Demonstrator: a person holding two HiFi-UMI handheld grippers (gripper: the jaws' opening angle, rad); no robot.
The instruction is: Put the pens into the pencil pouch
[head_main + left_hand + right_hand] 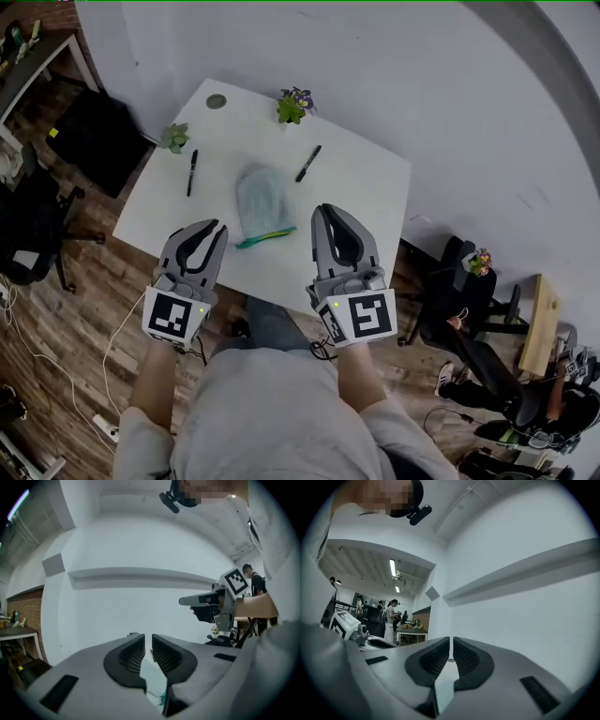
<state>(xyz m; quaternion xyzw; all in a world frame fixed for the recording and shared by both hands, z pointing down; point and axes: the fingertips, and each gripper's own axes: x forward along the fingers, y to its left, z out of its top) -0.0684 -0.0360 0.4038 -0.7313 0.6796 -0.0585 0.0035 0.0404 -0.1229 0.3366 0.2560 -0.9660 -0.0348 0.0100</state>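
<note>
The white tabletop (366, 187) stands against a pale wall, with wooden floor (112, 281) around it and a black office chair (33, 230) to its left. Over its near edge, the left gripper (217, 226) and the right gripper (321, 210) are held side by side, both pointing across the tabletop. The left gripper's fingers (126, 656) are drawn together with only a thin slit between them and hold nothing. The right gripper's fingers (436, 660) are likewise closed and empty.

The grey-blue pencil pouch (262, 202) lies flat in the middle of the tabletop, its teal zip edge nearest the person, just beyond and between the 2 grippers. 2 small potted plants sit toward the far side: a flowering plant (294, 104) and a leafy plant (174, 137). 2 black pens lie outside the pouch, apart from it: the left pen (191, 172) near the leafy plant, the right pen (308, 163) near the flowering plant.
</note>
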